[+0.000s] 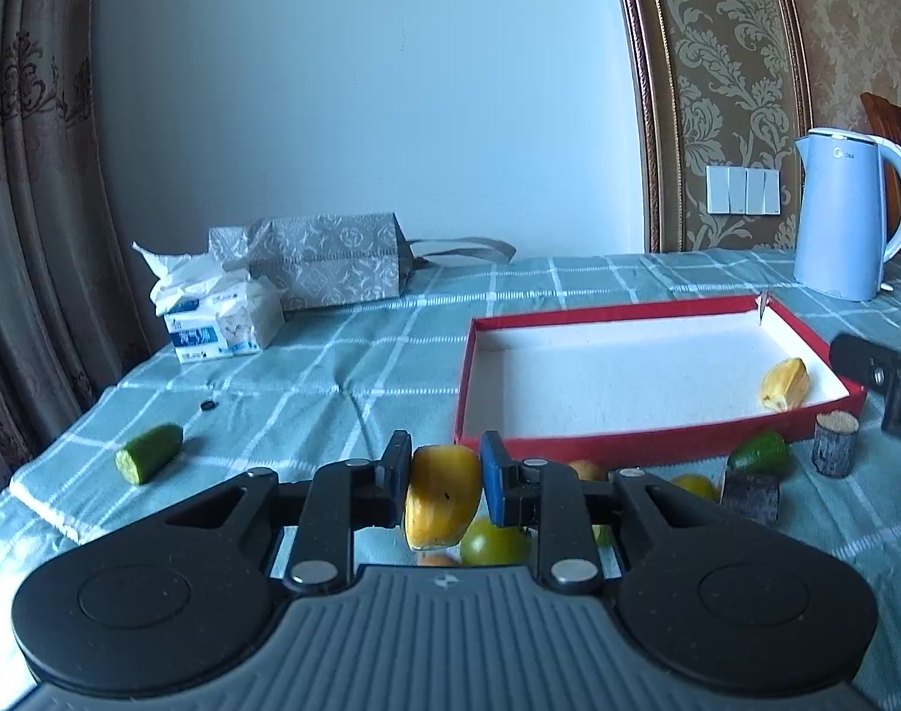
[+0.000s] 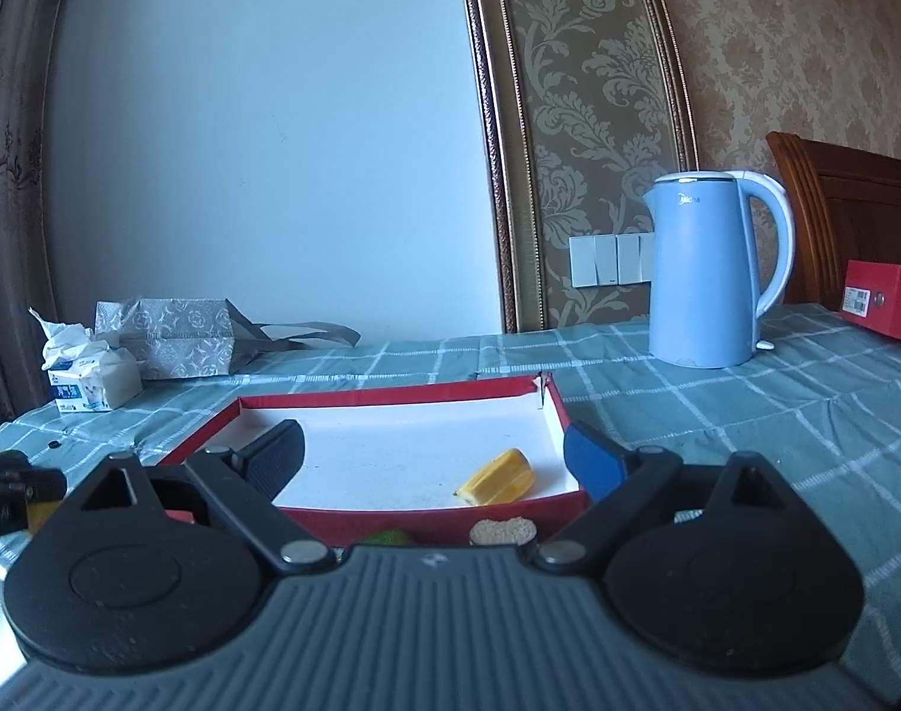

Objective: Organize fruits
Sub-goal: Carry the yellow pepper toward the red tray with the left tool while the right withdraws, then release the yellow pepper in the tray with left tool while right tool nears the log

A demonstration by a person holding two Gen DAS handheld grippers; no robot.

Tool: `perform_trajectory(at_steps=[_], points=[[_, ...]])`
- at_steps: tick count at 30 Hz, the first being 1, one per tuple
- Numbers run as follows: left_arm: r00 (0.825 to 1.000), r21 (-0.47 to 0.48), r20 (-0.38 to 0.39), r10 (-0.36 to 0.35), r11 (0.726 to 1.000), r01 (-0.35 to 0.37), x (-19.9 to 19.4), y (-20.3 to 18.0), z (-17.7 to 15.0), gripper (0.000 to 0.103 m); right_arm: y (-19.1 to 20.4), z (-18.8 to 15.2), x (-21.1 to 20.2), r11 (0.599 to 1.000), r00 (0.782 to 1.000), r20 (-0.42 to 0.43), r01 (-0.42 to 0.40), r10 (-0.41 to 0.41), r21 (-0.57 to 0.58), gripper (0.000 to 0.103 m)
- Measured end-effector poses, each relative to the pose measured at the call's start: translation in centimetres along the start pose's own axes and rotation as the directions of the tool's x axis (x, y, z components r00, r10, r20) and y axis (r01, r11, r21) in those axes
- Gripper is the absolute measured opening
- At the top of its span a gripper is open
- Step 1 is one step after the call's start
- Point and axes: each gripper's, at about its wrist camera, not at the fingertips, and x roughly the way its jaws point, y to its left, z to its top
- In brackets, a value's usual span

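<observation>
My left gripper point(image 1: 443, 483) is shut on a yellow fruit piece point(image 1: 441, 497), held just above the checked tablecloth in front of the red box point(image 1: 574, 449). A second yellow starfruit piece point(image 1: 785, 392) lies in the box's right near corner. Below and beside the held piece sit a green round fruit point(image 1: 493, 540), an orange one point(image 1: 693, 484) and a green fruit point(image 1: 759, 453). A cut cucumber point(image 1: 150, 453) lies far left. My right gripper point(image 2: 432, 453) stands open over the box's point(image 2: 391, 518) near edge, with nothing between its fingers; the starfruit piece point(image 2: 497, 484) lies ahead of it.
Two short log pieces point(image 1: 835, 443) stand right of the box. A blue kettle point(image 2: 708, 272) stands at the back right, a tissue pack point(image 1: 222, 320) and a patterned bag point(image 1: 326, 260) at the back left. A red box point(image 2: 885, 299) lies far right.
</observation>
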Motion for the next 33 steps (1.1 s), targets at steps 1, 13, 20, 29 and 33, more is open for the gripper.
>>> perform_trajectory(at_steps=[1, 13, 20, 29, 33], points=[[1.0, 0.004, 0.005, 0.003, 1.0, -0.003, 0.2, -0.2, 0.4, 0.025, -0.1, -0.1, 0.0, 1.0, 1.0, 0.005, 0.004, -0.004, 0.006, 0.094], [0.999, 0.001, 0.047, 0.022, 1.0, -0.022, 3.9, -2.5, 4.0, 0.025, -1.8, -1.4, -0.1, 0.998, 1.0, 0.015, 0.022, -0.023, 0.062, 0.094], [0.998, 0.012, 0.039, 0.039, 0.999, -0.04, 5.2, -3.4, 4.4, 0.025, -2.0, -1.6, -0.1, 0.996, 0.999, 0.037, 0.018, -0.021, 0.082, 0.094], [0.999, 0.012, 0.03, 0.032, 0.999, -0.033, 5.9, -4.0, 4.6, 0.025, -1.6, -1.7, -0.2, 0.997, 0.998, 0.051, 0.018, -0.022, 0.071, 0.094], [0.999, 0.008, 0.027, 0.023, 1.0, -0.024, 6.4, -4.2, 4.7, 0.025, -1.5, -1.8, -0.1, 0.998, 0.998, 0.051, 0.021, -0.024, 0.063, 0.094]])
